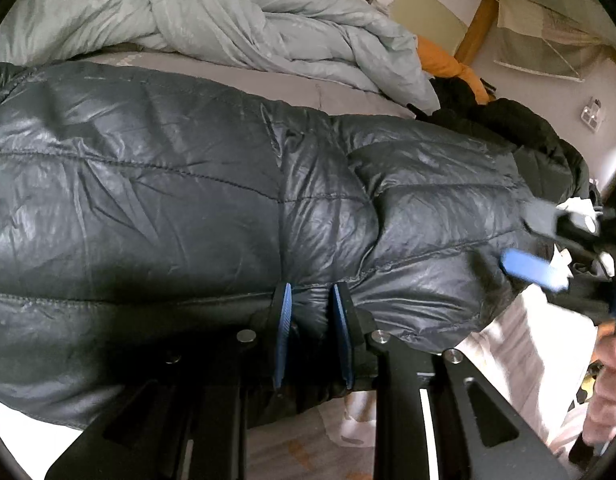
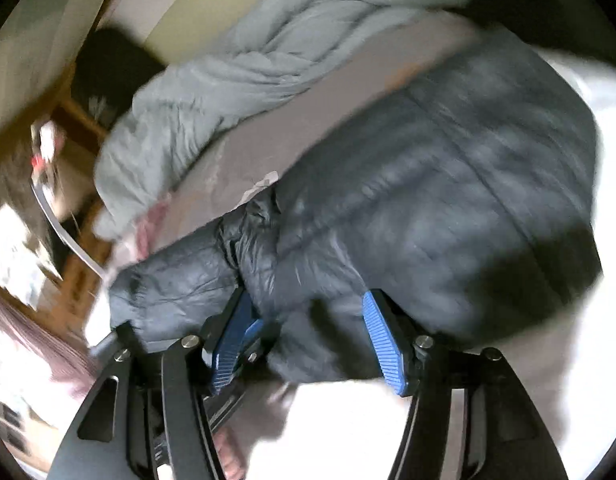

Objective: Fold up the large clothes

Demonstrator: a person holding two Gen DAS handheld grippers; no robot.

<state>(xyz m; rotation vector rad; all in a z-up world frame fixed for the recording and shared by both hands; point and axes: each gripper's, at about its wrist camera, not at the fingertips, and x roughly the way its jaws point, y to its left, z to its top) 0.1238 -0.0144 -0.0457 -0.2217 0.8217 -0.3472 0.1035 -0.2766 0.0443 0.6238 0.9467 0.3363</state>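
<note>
While the black puffer jacket (image 1: pixel 212 184) lies spread across the grey bed sheet (image 1: pixel 308 88), along the near edge of the bed, the left gripper (image 1: pixel 313 304) pinches a fold of its near hem between narrowly spaced blue pads. A crumpled pale duvet (image 1: pixel 236 20) lies behind. In the right wrist view, blurred, the right gripper (image 2: pixel 308 320) stands wide open over the jacket (image 2: pixel 447 200), gripping nothing.

Glossy quilted dark jacket (image 1: pixel 188 168), matt crumpled grey duvet (image 1: pixel 236 16), ribbed blue claw pads (image 2: pixel 381 344)
</note>
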